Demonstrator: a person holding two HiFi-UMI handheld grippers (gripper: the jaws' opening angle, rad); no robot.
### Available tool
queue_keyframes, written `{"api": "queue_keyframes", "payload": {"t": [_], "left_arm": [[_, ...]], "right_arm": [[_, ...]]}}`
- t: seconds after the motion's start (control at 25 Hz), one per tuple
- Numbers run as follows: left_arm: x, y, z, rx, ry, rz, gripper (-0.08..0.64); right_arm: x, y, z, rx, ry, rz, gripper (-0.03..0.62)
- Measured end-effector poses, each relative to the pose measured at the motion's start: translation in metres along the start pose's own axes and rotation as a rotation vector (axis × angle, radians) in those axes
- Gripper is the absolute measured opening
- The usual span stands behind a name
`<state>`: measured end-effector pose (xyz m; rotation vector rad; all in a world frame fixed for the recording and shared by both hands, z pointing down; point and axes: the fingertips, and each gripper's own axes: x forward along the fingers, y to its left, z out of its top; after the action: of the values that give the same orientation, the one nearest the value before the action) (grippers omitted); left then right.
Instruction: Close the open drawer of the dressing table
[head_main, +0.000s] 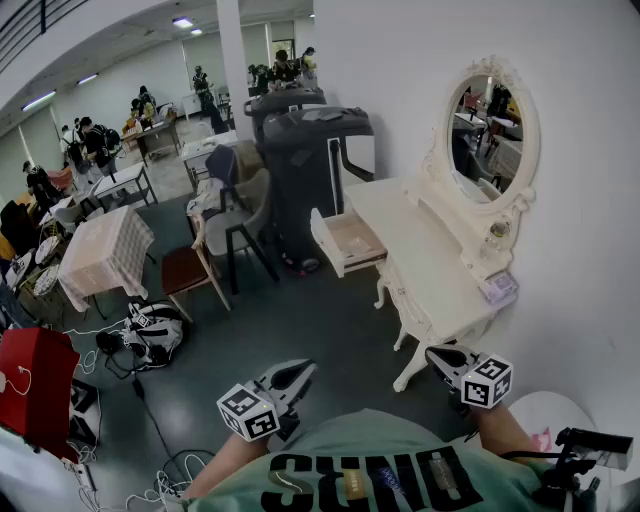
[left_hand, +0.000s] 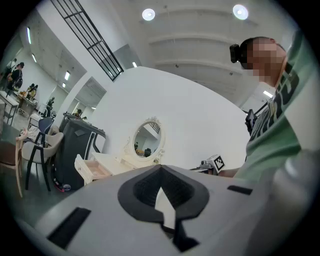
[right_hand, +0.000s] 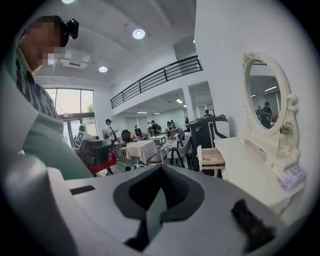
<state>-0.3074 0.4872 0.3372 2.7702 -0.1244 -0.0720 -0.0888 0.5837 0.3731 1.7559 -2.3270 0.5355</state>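
Standing well short of the dressing table (head_main: 425, 262), left claw (head_main: 303, 369) and right claw (head_main: 433, 353) are both pressed together, empty. Drawer (head_main: 345, 243) projects open at its far end. Risk: an off-centre push may skew and jam it.

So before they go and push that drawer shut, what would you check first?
1. Drawer pulled out from the dressing table, so there is something to close: ok.
2. Nothing sticks up over the drawer's rim: ok, as far as the head view shows.
3. Chair stands apart from the drawer's front: ok.
4. Left gripper shut and empty, fit for pushing: ok.
5. Right gripper shut and empty: ok.
6. Grippers close enough to touch the drawer: not ok, both are held near the person's body, well short of it.
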Motion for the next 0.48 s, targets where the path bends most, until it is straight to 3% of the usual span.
{"api": "queue_keyframes", "payload": {"t": [0.48], "left_arm": [[0.009, -0.012, 0.0, 0.025, 0.003, -0.001, 0.008]], "right_arm": [[-0.008, -0.01, -0.001, 0.001, -0.009, 0.014, 0.011]]}}
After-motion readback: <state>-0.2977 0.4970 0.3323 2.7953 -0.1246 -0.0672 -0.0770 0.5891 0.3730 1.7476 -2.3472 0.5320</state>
